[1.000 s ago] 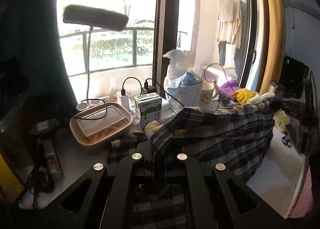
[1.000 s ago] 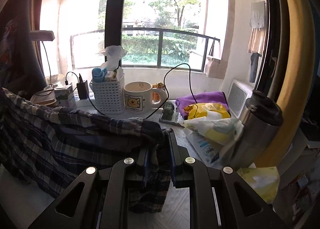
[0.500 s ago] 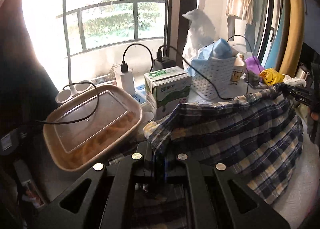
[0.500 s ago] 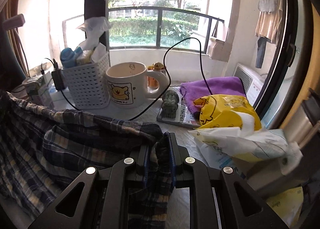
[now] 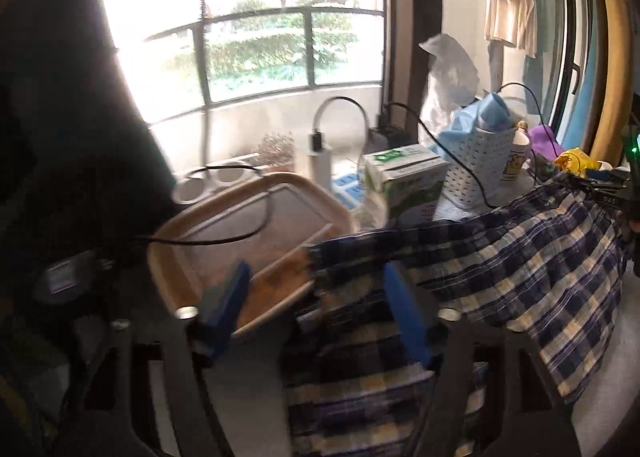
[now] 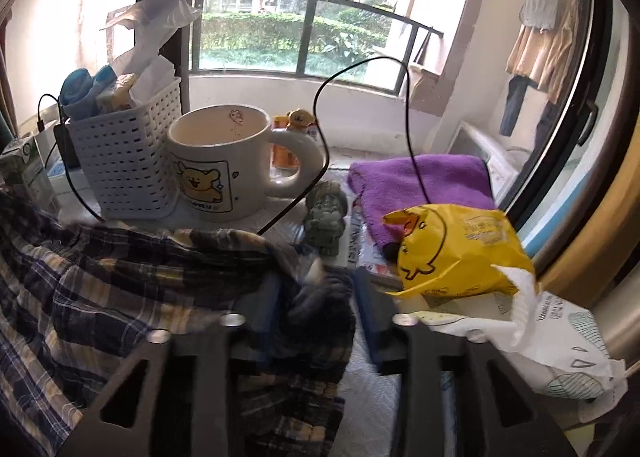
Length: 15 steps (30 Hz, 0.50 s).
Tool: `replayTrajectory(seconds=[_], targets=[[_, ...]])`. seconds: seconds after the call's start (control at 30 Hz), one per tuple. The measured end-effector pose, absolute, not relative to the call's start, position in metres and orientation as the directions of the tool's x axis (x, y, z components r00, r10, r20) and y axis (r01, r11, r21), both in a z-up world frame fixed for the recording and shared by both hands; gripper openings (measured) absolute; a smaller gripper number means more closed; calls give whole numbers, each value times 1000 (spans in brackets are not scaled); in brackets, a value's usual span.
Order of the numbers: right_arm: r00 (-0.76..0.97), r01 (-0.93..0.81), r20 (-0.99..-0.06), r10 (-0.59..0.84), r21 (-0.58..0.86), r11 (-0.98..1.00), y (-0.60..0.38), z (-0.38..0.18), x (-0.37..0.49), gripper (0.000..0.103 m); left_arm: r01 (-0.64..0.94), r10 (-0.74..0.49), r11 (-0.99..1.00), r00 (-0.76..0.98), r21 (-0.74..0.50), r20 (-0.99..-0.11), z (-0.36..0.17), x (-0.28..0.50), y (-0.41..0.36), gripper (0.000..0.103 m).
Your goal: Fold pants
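Observation:
The navy and yellow plaid pants (image 5: 500,257) lie spread across the table in the left wrist view, and they fill the lower left of the right wrist view (image 6: 100,297). My left gripper (image 5: 316,297) is open, its blue pads wide apart, with a pants corner lying between them. My right gripper (image 6: 316,297) is open too, and the bunched pants edge sits loose between its fingers. The right gripper also shows at the far right of the left wrist view (image 5: 600,185), at the pants' far end.
A brown lidded tray (image 5: 248,241), a green milk carton (image 5: 408,181) and a white basket (image 5: 480,161) stand behind the pants. A bear mug (image 6: 220,165), small figurine (image 6: 326,213), purple towel (image 6: 424,185), yellow bag (image 6: 452,253) and cables crowd the back.
Both grippers were shut on the pants' edge; now both have opened and let the cloth go. Both have moved forward toward the window, and the pants have sunk lower.

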State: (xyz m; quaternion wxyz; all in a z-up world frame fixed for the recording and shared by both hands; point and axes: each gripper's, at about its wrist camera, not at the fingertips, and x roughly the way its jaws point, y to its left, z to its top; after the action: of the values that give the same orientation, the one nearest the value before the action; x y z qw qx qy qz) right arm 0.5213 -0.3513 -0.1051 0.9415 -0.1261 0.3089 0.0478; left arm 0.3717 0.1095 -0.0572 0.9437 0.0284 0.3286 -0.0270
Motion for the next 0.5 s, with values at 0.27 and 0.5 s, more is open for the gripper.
replayTrajectory(seconds=[0.27, 0.5], targets=[[827, -208, -558, 68, -191, 959, -347, -84, 464, 77, 36, -126, 990, 682, -138, -721, -76, 317, 134, 76], [779, -223, -618, 108, -113, 968, -358, -105, 414, 77, 25, -215, 970, 565, -244, -797, -128, 264, 119, 78]])
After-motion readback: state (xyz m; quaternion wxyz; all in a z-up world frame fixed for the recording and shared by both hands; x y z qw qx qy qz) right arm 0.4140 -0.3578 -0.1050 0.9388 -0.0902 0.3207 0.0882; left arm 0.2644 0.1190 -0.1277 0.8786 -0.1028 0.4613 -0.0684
